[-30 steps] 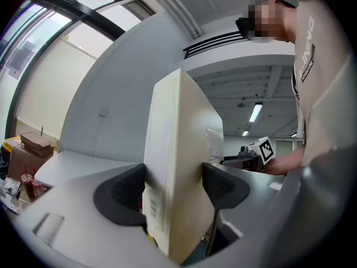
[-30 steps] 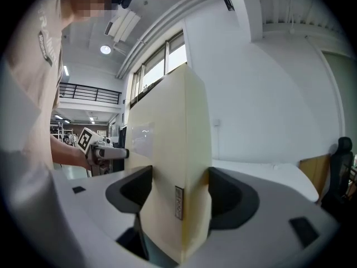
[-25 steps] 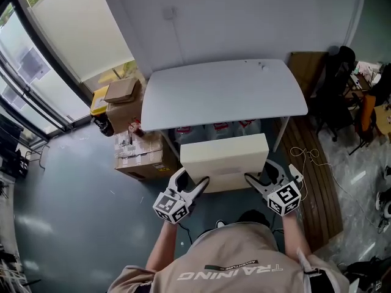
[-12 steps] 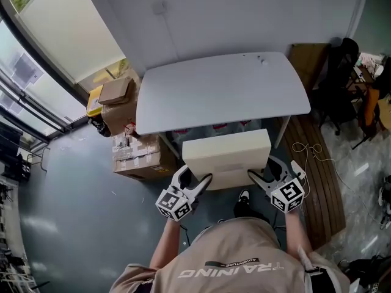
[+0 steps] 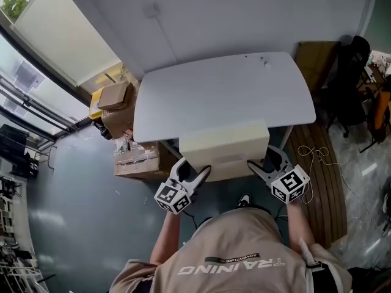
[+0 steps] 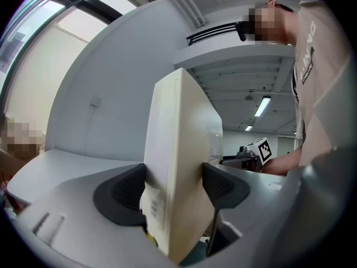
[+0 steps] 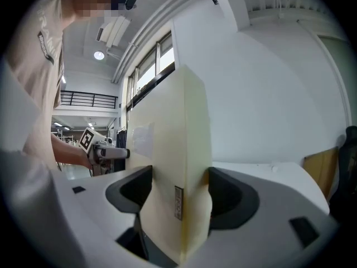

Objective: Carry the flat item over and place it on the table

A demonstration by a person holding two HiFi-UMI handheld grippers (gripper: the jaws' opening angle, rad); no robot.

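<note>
A flat cream box (image 5: pixel 224 146) hangs level between my two grippers, its far edge over the near edge of the white table (image 5: pixel 220 93). My left gripper (image 5: pixel 194 176) is shut on the box's near left corner. My right gripper (image 5: pixel 256 168) is shut on its near right corner. In the left gripper view the cream box (image 6: pixel 181 155) stands on edge, pinched between both black pads (image 6: pixel 125 191). The right gripper view shows the cream box (image 7: pixel 178 172) clamped the same way, with the other gripper (image 7: pixel 97 148) beyond it.
Cardboard boxes (image 5: pixel 125 112) are stacked on the floor left of the table, beside a window wall. A wooden board (image 5: pixel 311 182) and a white cable lie on the floor at right, with dark chairs (image 5: pixel 354 84) further right. More items sit under the table.
The box and both grippers have moved forward, so the box's far edge now overlaps the table's near edge. Both grips hold unchanged.
</note>
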